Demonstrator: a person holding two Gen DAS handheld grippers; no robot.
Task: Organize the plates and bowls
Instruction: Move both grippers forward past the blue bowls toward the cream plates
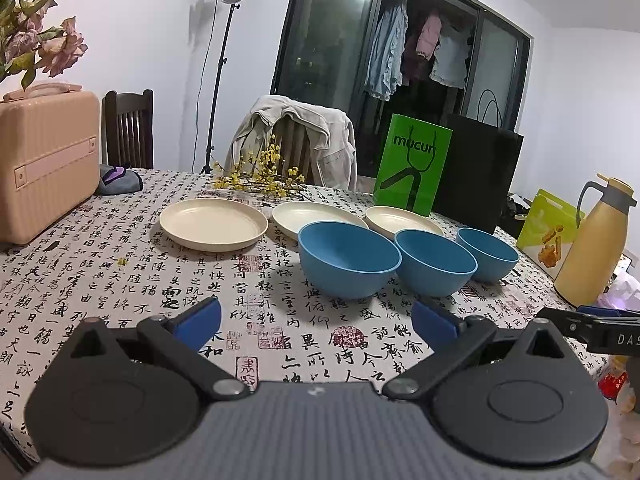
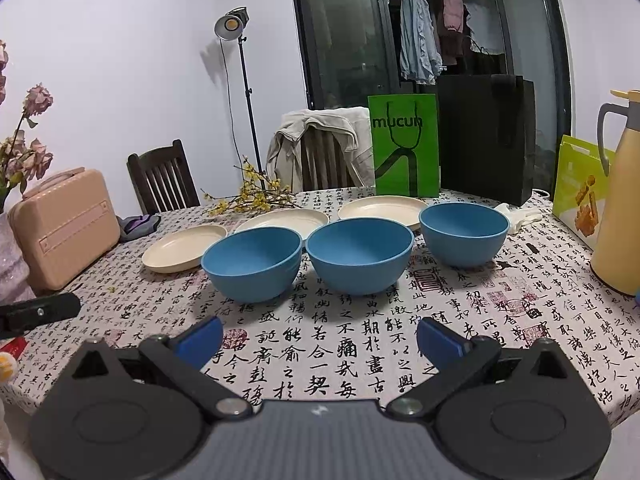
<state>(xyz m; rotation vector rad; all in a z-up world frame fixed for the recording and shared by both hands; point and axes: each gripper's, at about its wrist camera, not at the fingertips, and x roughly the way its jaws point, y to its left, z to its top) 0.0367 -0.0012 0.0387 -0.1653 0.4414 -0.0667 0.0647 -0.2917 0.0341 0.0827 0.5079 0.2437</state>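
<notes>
Three blue bowls front three cream plates; both claws gape, empty.

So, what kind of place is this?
Probably a home dining room: a table under a calligraphy cloth, wooden chairs, and laundry hanging behind glass doors.

On the bench three bowls stand in a row: left bowl, middle bowl, right bowl, near each other but apart. Behind them lie three plates in a row. A case sits at the far left, two bags behind the plates, a jug at the right edge.
</notes>
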